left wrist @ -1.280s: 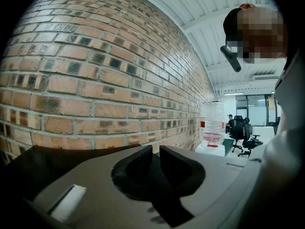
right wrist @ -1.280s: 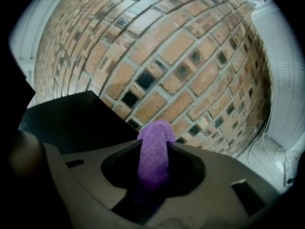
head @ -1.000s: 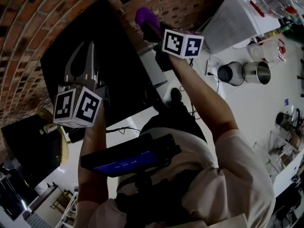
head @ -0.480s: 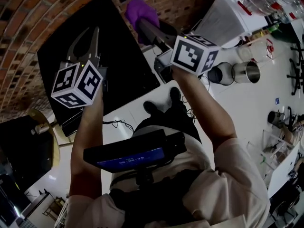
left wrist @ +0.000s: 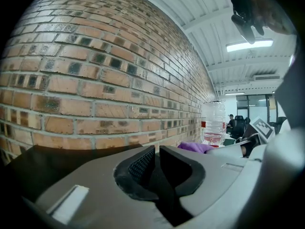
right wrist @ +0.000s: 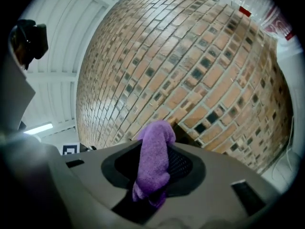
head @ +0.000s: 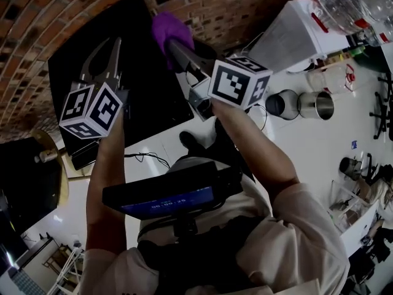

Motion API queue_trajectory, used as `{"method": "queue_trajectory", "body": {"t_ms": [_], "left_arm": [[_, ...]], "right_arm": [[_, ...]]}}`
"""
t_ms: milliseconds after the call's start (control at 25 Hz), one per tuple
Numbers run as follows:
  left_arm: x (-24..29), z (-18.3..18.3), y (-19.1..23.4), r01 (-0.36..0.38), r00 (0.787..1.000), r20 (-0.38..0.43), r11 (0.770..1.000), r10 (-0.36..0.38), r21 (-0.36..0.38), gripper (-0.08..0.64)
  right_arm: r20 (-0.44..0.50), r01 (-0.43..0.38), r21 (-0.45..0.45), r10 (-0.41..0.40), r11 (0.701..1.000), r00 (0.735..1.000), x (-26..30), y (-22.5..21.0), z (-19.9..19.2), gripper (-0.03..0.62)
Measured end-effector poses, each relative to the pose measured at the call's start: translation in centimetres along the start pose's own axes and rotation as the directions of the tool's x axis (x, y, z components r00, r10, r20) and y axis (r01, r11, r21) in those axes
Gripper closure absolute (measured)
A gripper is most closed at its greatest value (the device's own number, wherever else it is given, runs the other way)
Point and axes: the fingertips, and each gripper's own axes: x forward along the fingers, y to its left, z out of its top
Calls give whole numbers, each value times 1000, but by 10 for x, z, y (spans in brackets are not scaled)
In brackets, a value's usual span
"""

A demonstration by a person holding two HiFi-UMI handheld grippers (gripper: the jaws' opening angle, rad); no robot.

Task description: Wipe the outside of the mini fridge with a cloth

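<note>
Right gripper [right wrist: 157,149] was raised off mini fridge [head: 144,97]; cloth [head: 167,29] was clamped in fingers, protruding past tips. Fridge top was left below, leftward. Left gripper [left wrist: 155,150] fingers were narrowly parted, empty.

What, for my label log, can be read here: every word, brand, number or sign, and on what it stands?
Nothing is clear enough to quote.
Blue screen on the chest-mounted device: pale characters, too blurred to read.
Marker cubes, left and right: black-and-white square patterns only, no letters.
Water jug: red band, any print too small to read.
</note>
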Motion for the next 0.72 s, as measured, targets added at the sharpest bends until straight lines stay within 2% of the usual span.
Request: {"method": "queue_trajectory", "body": {"t_ms": [200, 400, 720], "left_arm": [[-2, 1, 3, -9, 1000, -1, 1000, 9, 0, 520], [-3, 3, 3, -12, 1000, 1, 1000, 12, -1, 520], [-4, 4, 5, -25, 1000, 1, 1000, 25, -6, 522]], "right_arm": [[-54, -13, 19, 14, 1000, 998, 8, -10, -20, 463], [-44, -20, 53, 23, 998, 999, 10, -22, -27, 462], [-56, 24, 92, -19, 996, 998, 14, -52, -49, 462]]}}
